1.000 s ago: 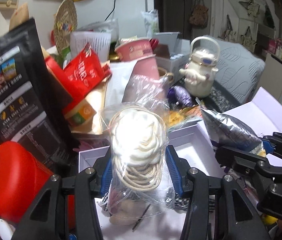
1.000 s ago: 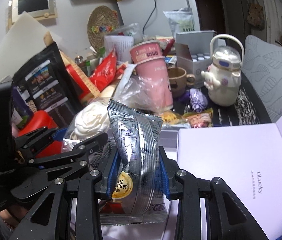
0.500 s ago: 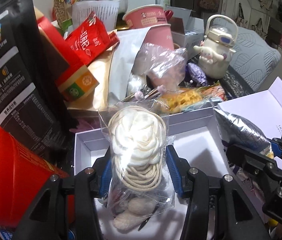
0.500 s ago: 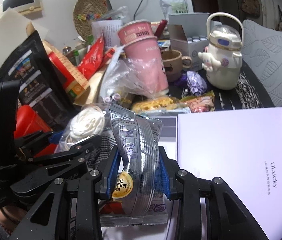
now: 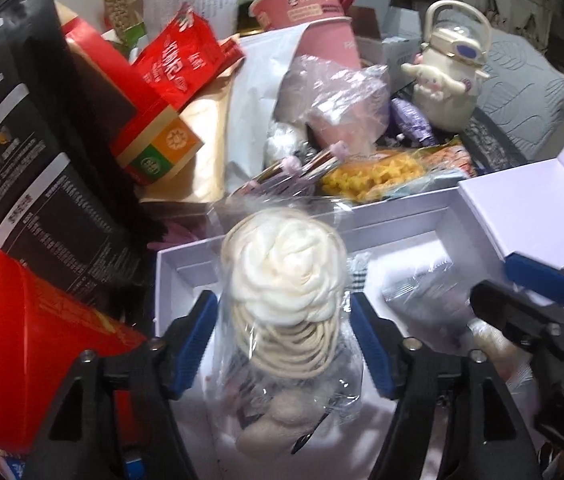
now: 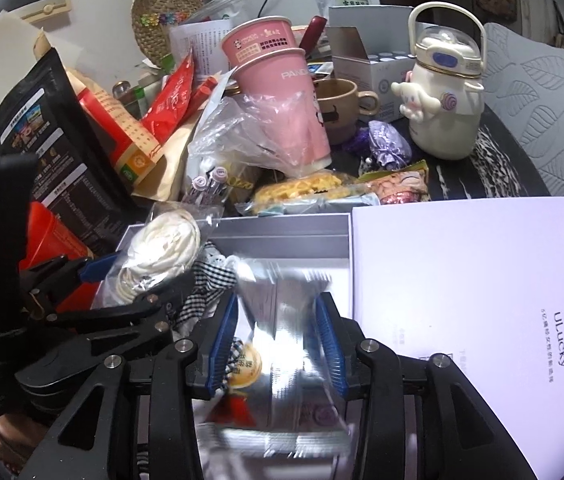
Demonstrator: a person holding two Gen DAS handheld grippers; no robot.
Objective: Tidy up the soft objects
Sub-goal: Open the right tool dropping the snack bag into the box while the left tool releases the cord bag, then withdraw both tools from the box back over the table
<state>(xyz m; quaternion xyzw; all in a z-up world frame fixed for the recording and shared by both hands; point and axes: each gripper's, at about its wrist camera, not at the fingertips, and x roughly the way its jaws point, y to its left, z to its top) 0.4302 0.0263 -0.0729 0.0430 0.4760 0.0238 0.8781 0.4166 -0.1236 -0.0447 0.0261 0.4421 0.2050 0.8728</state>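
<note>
Both tools are built alike. The left gripper is formed of matte black angular plastic links, joined by round silver screw heads behind each finger. Blue ribbed pads are fitted along the inner faces of the fingers. On the right gripper the same black links, silver screws and blue ribbed pads are seen.

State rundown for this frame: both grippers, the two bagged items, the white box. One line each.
left gripper: jaws open, either side of the bag, not pinching
clear bag of cream hair ties: upright, bottom inside box
right gripper: jaws open, gap to packet
silver foil snack packet: motion-blurred, loose between jaws, over box
white cardboard gift box: open, lid folded back to its right
</note>
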